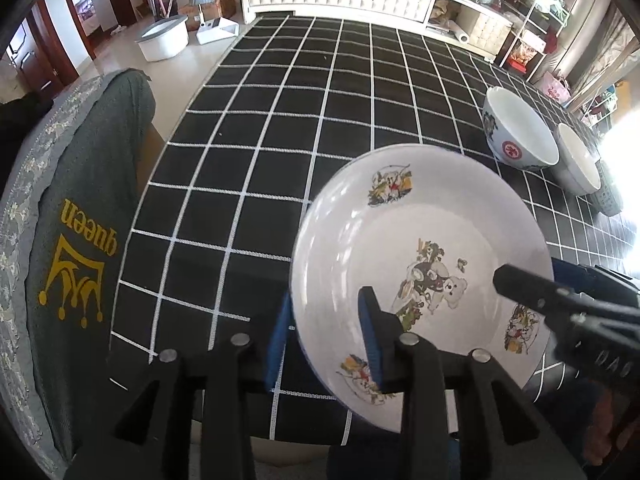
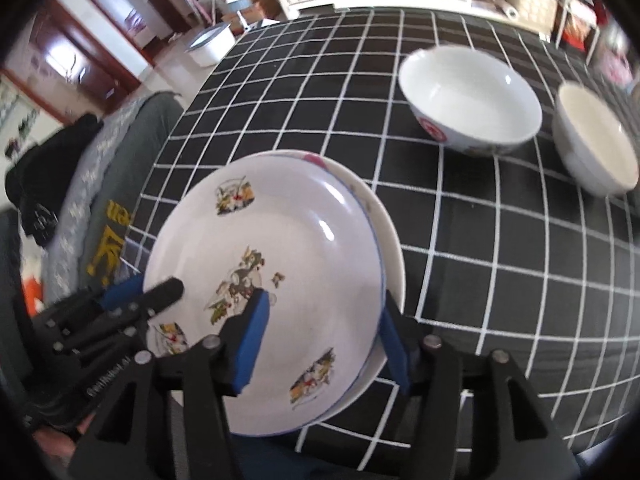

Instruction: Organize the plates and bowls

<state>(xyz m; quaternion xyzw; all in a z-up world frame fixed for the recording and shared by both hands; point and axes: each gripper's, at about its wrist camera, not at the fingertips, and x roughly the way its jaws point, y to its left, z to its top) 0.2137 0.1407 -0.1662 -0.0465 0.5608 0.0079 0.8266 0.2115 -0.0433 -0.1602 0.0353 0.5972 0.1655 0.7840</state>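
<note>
My left tool (image 1: 328, 336) and right tool (image 2: 320, 340) both straddle the cartoon plate (image 2: 280, 240), jaws slack, off its rim; it sits stacked on another plate (image 2: 390, 240) on the counter (image 1: 280, 120). Bowls (image 2: 472, 96) lie beyond, nearer my right.

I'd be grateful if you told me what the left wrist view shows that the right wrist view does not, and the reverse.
Only the left wrist view: the whole crown print on the grey cloth, and a dustpan on the floor.

Only the right wrist view: a second plate under the cartoon plate.

Both: the cartoon plate between both tongs, left and right, two bowls beyond, and the checked tablecloth.
</note>
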